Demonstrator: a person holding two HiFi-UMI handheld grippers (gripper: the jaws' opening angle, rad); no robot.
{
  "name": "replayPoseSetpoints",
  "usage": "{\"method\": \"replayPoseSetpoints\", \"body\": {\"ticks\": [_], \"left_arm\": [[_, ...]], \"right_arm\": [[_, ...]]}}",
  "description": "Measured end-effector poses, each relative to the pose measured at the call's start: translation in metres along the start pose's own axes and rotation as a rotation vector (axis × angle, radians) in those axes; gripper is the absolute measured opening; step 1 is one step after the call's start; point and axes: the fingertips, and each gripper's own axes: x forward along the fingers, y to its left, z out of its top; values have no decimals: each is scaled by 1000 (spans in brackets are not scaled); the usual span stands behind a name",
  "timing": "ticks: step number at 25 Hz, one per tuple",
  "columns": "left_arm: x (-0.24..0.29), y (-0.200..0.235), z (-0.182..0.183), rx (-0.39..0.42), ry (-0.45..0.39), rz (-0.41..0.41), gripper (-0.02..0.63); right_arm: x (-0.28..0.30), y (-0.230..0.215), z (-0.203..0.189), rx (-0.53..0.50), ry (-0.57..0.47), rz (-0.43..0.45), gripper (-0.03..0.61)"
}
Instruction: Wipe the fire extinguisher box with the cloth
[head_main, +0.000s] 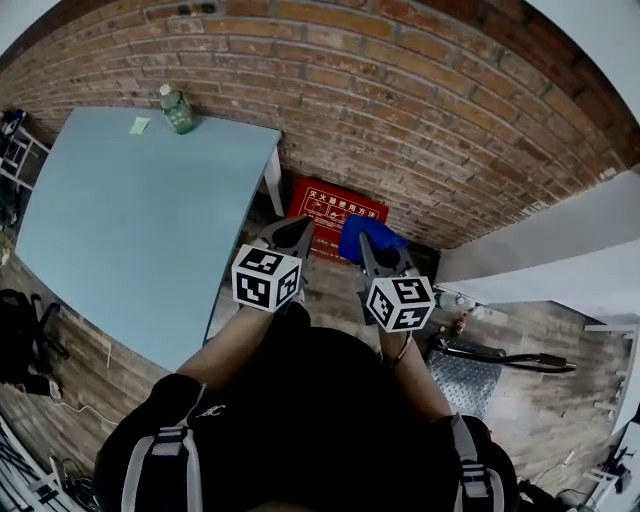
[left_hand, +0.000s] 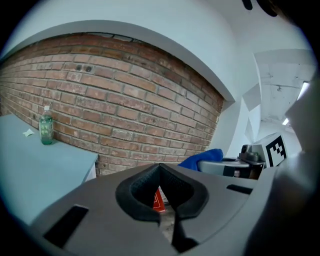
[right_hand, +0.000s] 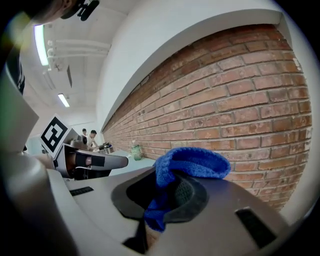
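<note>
**Blue cloth, gripped; red box on the floor**

Cloth: soft, light knit that probably bunches, so it is best pinched at a fold. The right gripper has its jaws closed on it. The left gripper has its jaws together and holds nothing.

Fire extinguisher box (rigid, red): it stands low against the brick wall, just ahead of both grippers. Only the head view shows it whole. The left gripper view catches a red sliver, and the right gripper view shows none of it.

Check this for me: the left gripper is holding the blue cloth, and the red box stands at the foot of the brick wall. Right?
Not quite: the right gripper holds the blue cloth, as the right gripper view shows; the left gripper is shut on nothing. The red box does stand at the foot of the brick wall.
</note>
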Motion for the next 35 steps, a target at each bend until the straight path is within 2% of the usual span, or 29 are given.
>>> {"method": "replayPoseSetpoints", "body": {"ticks": [6,12,19,23,28,32,35], "left_arm": [[36,54,20,-3,54,-10,-3],[60,105,32,-37,65,2,-3],[75,145,8,-90,119,56,-3],[95,164,-4,-103,135,66,-3],[108,189,-6,-165,126,144,-3],[106,201,-20,-213,141,218,-3],[102,210,-34,-280,140,265,-3]], "right_arm": [[80,-6,13,-9,39,22,43],[138,-17,-5,-30,132,43,43],[174,-24,-25,-62,238,90,43],[214,-37,-45,-102,288,130,43],[282,-62,-90,-254,309,149,43],[334,-73,-151,-303,427,189,43],[370,-80,-196,-315,519,200,43]]}}
